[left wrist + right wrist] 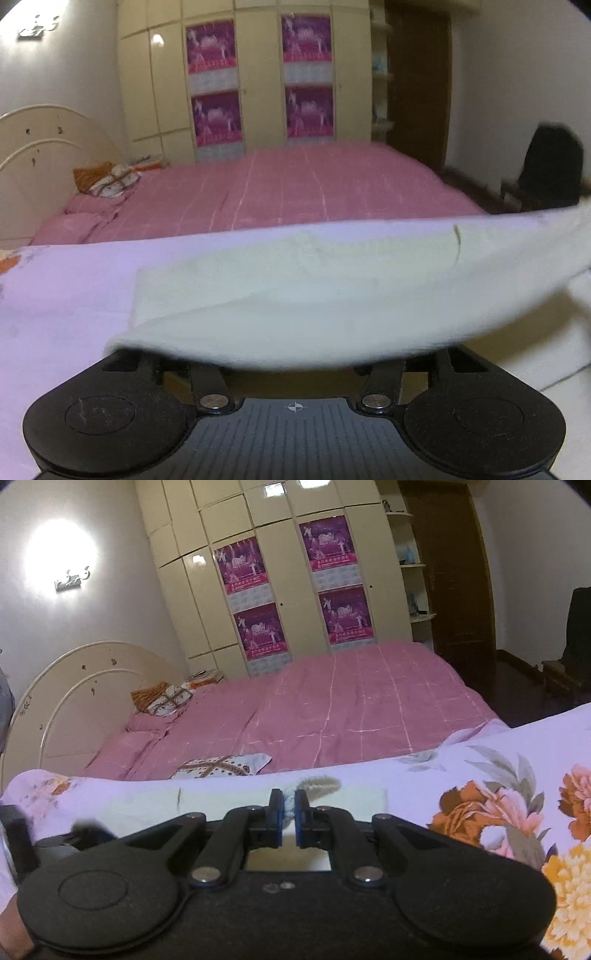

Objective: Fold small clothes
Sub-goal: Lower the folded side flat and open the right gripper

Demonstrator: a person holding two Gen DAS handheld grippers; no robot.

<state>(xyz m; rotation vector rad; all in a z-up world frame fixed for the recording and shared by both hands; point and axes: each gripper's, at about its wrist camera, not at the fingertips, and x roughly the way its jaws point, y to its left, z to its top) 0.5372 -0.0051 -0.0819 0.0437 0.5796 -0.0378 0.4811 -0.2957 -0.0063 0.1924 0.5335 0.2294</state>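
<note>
A pale cream small garment (295, 295) lies on a lilac floral sheet (55, 295). In the left wrist view its near edge is lifted and drapes over my left gripper (291, 354), hiding both fingertips. In the right wrist view the same cream garment (229, 801) lies flat just beyond my right gripper (289, 814), whose blue-padded fingers (277, 812) stand nearly together with a thin strip of cream cloth between them.
The floral sheet (498, 794) covers the work surface. Behind it is a bed with a pink checked cover (351, 709), patterned pillows (166, 698) and a cream headboard (74, 686). A wardrobe with purple posters (258, 627) stands at the back.
</note>
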